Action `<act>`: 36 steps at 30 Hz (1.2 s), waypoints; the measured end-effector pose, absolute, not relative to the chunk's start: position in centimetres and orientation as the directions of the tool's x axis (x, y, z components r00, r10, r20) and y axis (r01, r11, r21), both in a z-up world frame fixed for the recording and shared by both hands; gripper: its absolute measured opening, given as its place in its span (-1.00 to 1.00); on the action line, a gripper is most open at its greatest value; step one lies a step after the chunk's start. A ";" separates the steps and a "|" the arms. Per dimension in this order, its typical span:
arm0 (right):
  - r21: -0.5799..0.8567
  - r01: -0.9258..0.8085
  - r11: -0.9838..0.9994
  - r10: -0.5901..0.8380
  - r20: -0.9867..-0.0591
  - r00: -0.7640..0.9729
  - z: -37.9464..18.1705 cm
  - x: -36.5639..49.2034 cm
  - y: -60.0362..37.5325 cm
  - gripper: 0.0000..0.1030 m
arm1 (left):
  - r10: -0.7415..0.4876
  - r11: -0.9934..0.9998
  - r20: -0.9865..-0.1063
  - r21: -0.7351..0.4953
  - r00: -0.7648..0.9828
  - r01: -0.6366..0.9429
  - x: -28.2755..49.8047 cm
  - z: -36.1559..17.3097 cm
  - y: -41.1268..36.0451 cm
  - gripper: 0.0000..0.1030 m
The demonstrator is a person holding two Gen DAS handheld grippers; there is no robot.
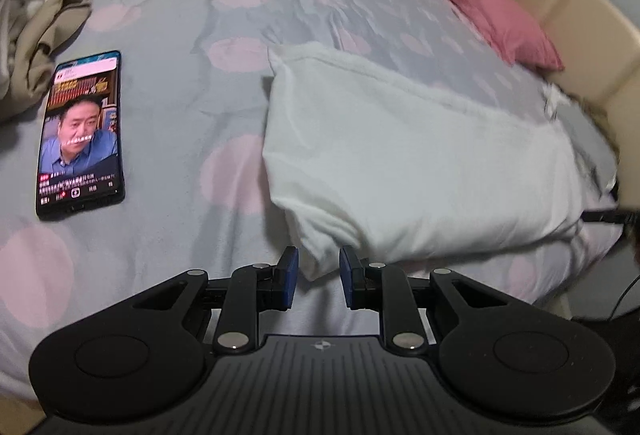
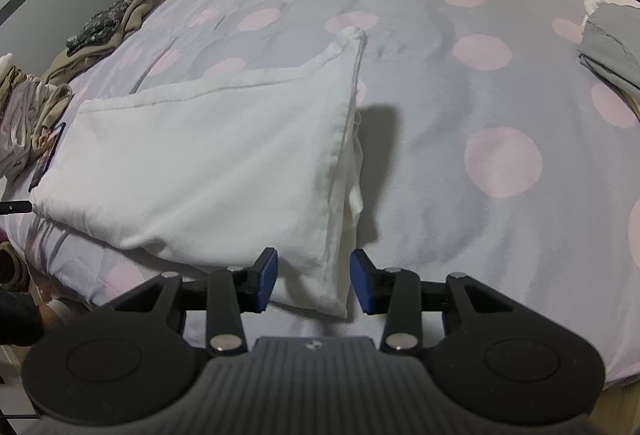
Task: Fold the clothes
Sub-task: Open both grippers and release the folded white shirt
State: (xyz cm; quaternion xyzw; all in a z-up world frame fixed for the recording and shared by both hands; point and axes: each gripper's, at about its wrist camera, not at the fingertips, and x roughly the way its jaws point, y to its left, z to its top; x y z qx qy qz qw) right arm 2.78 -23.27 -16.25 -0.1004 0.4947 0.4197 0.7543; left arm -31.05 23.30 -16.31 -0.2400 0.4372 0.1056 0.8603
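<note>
White folded garment lies crosswise before me — near corners sit between the parted jaws of my left gripper and right gripper, both empty.

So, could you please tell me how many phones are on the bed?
1: the phone lies left of the white garment, beside the clothes pile. Others could be hidden.
</note>
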 end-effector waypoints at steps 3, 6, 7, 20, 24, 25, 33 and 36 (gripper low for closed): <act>0.272 -0.740 0.615 0.521 -0.844 0.123 -17.1 2.7 -22.8 -0.26 | -0.079 0.863 -0.805 -0.351 0.588 -0.364 -30.5 -17.4 23.5 -0.63; 0.283 -0.740 0.610 0.516 -0.851 0.099 -17.7 2.6 -22.7 -0.89 | -0.090 0.897 -0.824 -0.311 0.559 -0.314 -30.1 -17.7 23.5 -0.97; 0.285 -0.739 0.610 0.513 -0.853 0.094 -17.8 2.7 -22.8 -0.90 | -0.094 0.903 -0.826 -0.305 0.556 -0.301 -30.1 -17.5 23.5 -0.97; 0.382 -0.677 0.630 0.514 -0.858 -0.006 -16.6 4.6 -24.5 -0.93 | -0.059 0.953 -0.921 -0.167 0.384 -0.254 -30.8 -18.6 23.4 -1.00; 0.341 -0.700 0.628 0.482 -0.876 0.005 -17.6 3.9 -23.6 -0.91 | -0.008 0.942 -0.890 -0.160 0.456 -0.294 -31.5 -17.1 24.0 -1.00; 0.332 -0.707 0.624 0.479 -0.878 0.011 -17.7 3.7 -23.4 -0.90 | 0.011 0.942 -0.885 -0.147 0.466 -0.302 -31.6 -16.5 23.9 -1.00; 0.375 -0.701 0.607 0.534 -0.846 0.011 -17.5 3.6 -23.5 -0.30 | -0.045 0.951 -0.868 -0.190 0.495 -0.246 -30.7 -15.7 21.8 -0.45; 0.390 -0.692 0.608 0.557 -0.830 0.021 -17.3 3.7 -23.4 -0.21 | -0.072 0.932 -0.857 -0.239 0.510 -0.271 -30.2 -16.5 22.4 -0.45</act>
